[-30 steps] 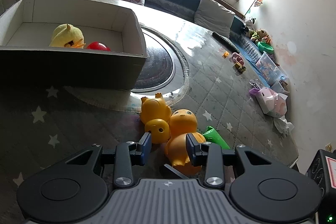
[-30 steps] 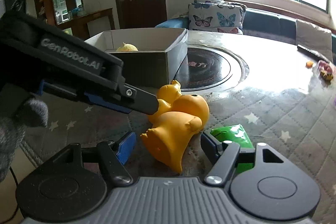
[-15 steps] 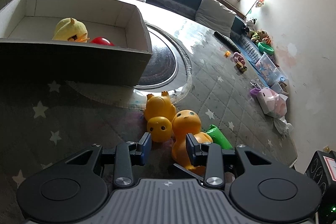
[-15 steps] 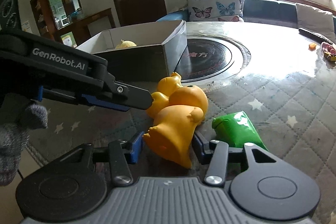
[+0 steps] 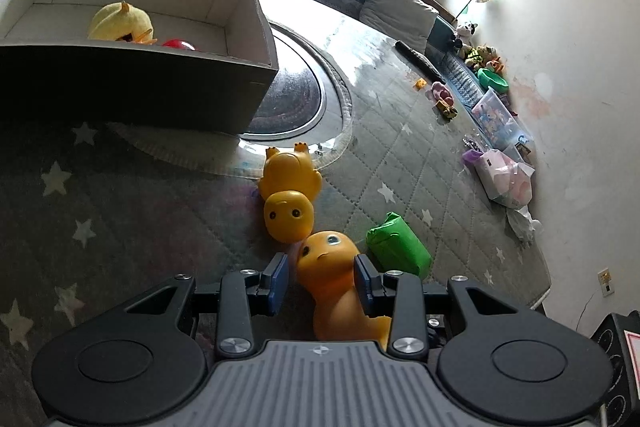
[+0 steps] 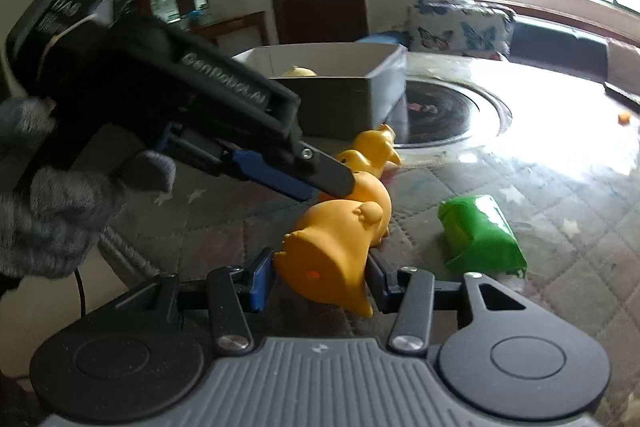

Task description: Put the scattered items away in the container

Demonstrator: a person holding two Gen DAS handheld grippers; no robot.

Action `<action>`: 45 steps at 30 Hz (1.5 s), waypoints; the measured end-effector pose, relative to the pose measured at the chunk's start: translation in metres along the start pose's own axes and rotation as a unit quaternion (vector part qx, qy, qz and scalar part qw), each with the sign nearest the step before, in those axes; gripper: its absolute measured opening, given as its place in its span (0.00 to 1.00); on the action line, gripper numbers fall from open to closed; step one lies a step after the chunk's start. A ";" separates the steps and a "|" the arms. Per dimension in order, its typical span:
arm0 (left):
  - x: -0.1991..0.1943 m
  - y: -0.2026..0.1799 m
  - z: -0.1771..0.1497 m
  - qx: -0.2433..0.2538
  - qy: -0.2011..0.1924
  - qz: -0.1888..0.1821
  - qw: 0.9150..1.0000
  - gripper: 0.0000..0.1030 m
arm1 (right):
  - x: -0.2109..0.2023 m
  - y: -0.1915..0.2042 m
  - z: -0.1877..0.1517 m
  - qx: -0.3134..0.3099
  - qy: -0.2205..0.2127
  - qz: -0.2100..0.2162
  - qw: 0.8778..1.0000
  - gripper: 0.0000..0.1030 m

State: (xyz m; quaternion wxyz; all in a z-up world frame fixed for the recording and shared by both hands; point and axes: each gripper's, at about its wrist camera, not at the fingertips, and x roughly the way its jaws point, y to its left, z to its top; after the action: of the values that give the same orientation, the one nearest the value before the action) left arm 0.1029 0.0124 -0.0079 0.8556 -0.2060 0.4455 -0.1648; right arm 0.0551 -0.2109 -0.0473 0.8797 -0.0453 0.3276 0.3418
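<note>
On the quilted surface (image 5: 420, 155) the cardboard box (image 5: 256, 27) holds a yellow plush (image 5: 120, 25). The left gripper (image 5: 320, 277) reaches down at a slant, spread around the orange toy's (image 5: 332, 267) head; the right gripper (image 6: 320, 277), low and level, pinches its base. A second orange toy (image 5: 289, 187) and a green packet (image 5: 398, 245) lie beside it.

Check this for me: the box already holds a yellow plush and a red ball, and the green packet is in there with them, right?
Not quite. The box does hold the yellow plush and the red ball, but the green packet is not in it. The left wrist view shows it lying on the quilted mat, beside the orange toys.
</note>
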 end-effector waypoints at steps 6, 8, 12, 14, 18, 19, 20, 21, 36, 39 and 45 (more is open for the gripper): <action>0.001 0.002 0.002 -0.005 0.001 0.004 1.000 0.38 | 0.003 0.001 0.000 -0.030 -0.002 0.021 0.999 0.47; 0.003 0.004 0.004 -0.013 0.004 0.001 1.000 0.39 | 0.003 -0.001 0.000 -0.035 -0.003 0.026 0.999 0.47; 0.008 0.005 0.007 -0.019 0.007 0.005 1.000 0.40 | 0.005 -0.003 0.000 -0.043 -0.005 0.032 0.999 0.47; 0.011 0.005 0.008 -0.020 0.009 0.007 1.000 0.40 | 0.005 -0.005 0.000 -0.045 -0.006 0.035 0.998 0.47; 0.016 0.007 0.010 -0.029 0.015 0.007 0.999 0.42 | 0.007 -0.006 -0.001 -0.057 -0.006 0.038 0.998 0.47; 0.018 0.008 0.010 -0.034 0.016 0.006 0.999 0.42 | 0.007 -0.006 0.000 -0.058 -0.005 0.038 0.998 0.47; 0.019 0.009 0.010 -0.038 0.017 0.004 0.999 0.42 | 0.007 -0.007 0.000 -0.057 -0.004 0.038 0.998 0.47; 0.019 0.010 0.010 -0.042 0.018 0.001 0.999 0.42 | 0.007 -0.007 0.000 -0.057 -0.002 0.037 0.998 0.47; 0.001 0.008 -0.001 -0.085 -0.011 0.043 0.995 0.41 | -0.006 -0.006 0.006 -0.050 -0.005 -0.001 0.999 0.54; -0.001 0.005 -0.002 -0.087 -0.016 0.055 0.995 0.41 | -0.011 -0.006 0.008 -0.046 -0.013 -0.005 0.999 0.53; -0.005 0.003 -0.003 -0.086 -0.017 0.061 0.994 0.41 | -0.007 -0.005 0.007 -0.052 -0.004 -0.004 0.999 0.46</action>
State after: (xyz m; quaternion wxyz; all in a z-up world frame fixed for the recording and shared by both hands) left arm 0.0982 0.0166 -0.0079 0.8506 -0.2541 0.4550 -0.0696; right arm 0.0582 -0.2163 -0.0379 0.8789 -0.0908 0.3061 0.3544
